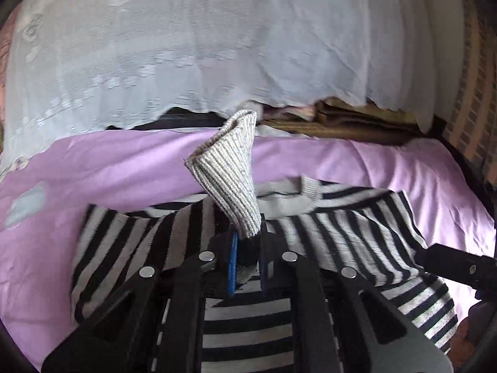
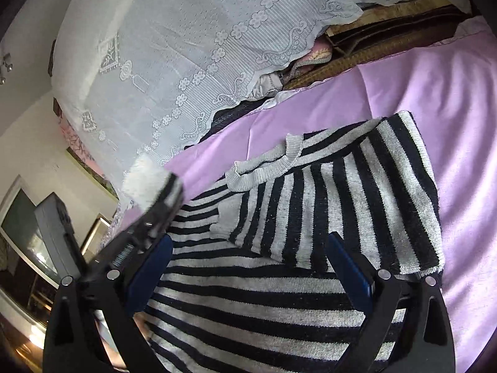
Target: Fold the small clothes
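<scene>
A black-and-grey striped knitted sweater (image 1: pixel 248 317) is spread on a lilac bed sheet (image 1: pixel 93 171), directly beneath both grippers. Its ribbed grey cuff (image 1: pixel 228 171) is pinched by the left gripper (image 1: pixel 247 259), whose blue-padded jaws are closed on the sleeve end; the cuff stands up from the jaws, lifted clear of the sweater's body. In the right wrist view the same lifted sleeve end is seen at the left, blurred, above the left gripper's black body (image 2: pixel 146 227). To its right, the sweater's grey ribbed neckband (image 2: pixel 267 164) lies flat on the sheet, and the other sleeve (image 2: pixel 357 192) is folded across the chest, its stripes running crosswise to those of the body. The right gripper (image 2: pixel 251 267) is held just above the sweater's body with its jaws spread wide and nothing between the blue pads (image 2: pixel 351 267). At the far edge of the sheet a white lace cloth (image 2: pixel 186 46) is draped over stacked bedding; no containers are seen
</scene>
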`<state>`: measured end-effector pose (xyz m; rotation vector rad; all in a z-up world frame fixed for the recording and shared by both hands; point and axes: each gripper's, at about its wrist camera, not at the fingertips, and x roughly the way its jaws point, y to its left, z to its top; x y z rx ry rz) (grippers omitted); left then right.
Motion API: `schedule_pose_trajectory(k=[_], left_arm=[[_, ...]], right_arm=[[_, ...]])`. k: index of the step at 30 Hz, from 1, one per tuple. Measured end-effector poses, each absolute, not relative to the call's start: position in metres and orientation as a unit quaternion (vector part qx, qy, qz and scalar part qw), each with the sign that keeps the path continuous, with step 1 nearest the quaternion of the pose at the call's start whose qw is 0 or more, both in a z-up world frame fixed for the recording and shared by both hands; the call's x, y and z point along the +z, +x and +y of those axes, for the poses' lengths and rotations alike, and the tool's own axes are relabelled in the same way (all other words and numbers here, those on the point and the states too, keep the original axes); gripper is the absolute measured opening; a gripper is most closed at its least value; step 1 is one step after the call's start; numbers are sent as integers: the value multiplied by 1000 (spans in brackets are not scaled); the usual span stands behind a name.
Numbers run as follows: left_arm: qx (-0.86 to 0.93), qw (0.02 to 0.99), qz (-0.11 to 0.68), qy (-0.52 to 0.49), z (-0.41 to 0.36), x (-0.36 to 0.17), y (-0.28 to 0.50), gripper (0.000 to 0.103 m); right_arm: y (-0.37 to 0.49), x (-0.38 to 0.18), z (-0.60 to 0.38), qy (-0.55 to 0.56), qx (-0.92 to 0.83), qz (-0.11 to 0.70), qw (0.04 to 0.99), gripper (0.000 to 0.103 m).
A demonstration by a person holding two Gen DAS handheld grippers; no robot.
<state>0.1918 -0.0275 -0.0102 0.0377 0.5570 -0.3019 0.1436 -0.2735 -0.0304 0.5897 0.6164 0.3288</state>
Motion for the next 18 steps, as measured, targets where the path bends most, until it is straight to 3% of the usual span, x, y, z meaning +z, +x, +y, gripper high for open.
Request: schedule_pose_trajectory(k=[7,12,13,14,16,18], left_arm=[[-190,936,292,40,-78,-36,188,10],[-214,918,335,19,-73,-53,197,14],[-217,914,342,5,-68,-55,200,30],[-214,914,345,-2,-66,-56,201,54],[-204,916,344,-19,-57,-56,201,65],[-216,912,346,-34,-50,-54,199,65]], right_arm=[[157,-50,-299,396,194,301,845,97],[177,-55,-283,422,227,314,820,94],[180,-56,-279,421,228,318,818,94],[183,-58,-276,419,227,323,817,94],[187,-61,-273,419,224,331,815,94],[190,-65,-273,422,224,338,811,94]])
